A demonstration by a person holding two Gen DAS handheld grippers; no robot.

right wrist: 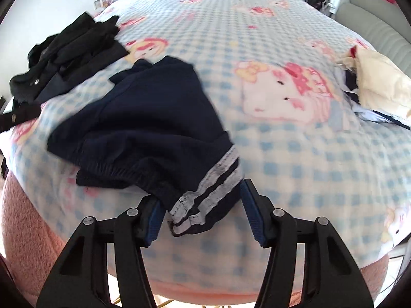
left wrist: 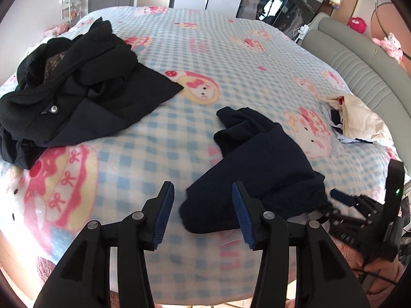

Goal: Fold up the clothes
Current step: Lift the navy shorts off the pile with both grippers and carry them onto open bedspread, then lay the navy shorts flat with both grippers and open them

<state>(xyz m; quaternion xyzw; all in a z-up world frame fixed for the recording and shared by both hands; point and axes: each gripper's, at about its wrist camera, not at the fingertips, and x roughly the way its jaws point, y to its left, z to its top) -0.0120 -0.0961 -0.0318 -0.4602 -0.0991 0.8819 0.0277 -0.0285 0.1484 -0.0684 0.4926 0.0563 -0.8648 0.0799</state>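
Observation:
A dark navy garment point(left wrist: 257, 169) point(right wrist: 143, 128) with two grey stripes at one hem lies crumpled on the blue-checked cartoon blanket point(left wrist: 231, 59) point(right wrist: 295, 154). My left gripper point(left wrist: 204, 205) stands open low over the garment's near left end, and the cloth lies between its blue pads without being pinched. My right gripper point(right wrist: 200, 200) is open too. The striped hem point(right wrist: 205, 200) lies loose between its fingers, and the gathered waistband rests against the left finger point(right wrist: 154, 213). In the left wrist view the right gripper point(left wrist: 341, 197) sits at the garment's right end.
A heap of black clothes point(left wrist: 72, 82) point(right wrist: 72, 51) lies at the far left of the bed. A cream cloth on other folded items point(left wrist: 359, 118) point(right wrist: 380, 82) sits at the right by the grey padded headboard point(left wrist: 359, 59). A pink fleece edge point(right wrist: 25, 218) hangs below the blanket.

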